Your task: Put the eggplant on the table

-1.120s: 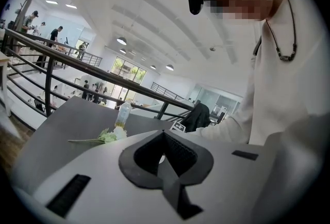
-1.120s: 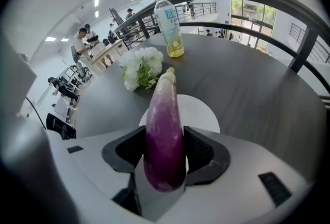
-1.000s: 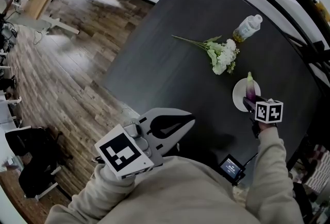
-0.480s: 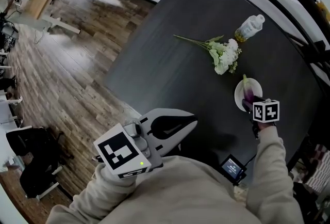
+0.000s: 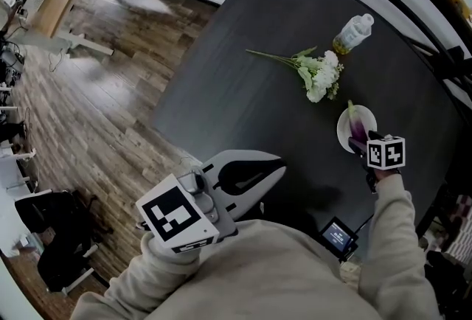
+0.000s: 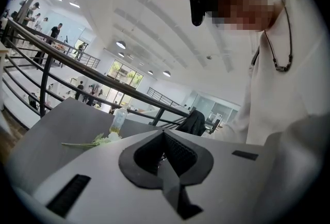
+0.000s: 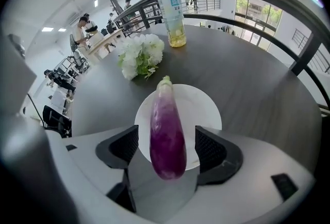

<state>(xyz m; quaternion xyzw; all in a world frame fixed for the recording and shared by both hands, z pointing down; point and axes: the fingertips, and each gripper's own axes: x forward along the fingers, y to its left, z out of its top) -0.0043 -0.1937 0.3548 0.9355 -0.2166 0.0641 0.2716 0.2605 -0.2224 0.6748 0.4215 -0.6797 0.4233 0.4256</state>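
- Right gripper (image 7: 167,152), lower centre of its own view: we find the jaws wide apart and just opened further. Both pads stand clear of the glossy purple eggplant (image 7: 165,125) between them, so nothing is gripped.
- The eggplant lies on a round white plate (image 7: 206,107), green stem end pointing away.
- The plate sits at centre right of the head view on the dark grey table (image 5: 243,82). A white flower bunch (image 7: 138,55) and a clear plastic bottle (image 7: 171,11) stand beyond it.
- Left gripper (image 6: 164,158), lower left of the head view: jaws closed together, empty.

Steep overhead, two close views; shared table (image 5: 236,75)
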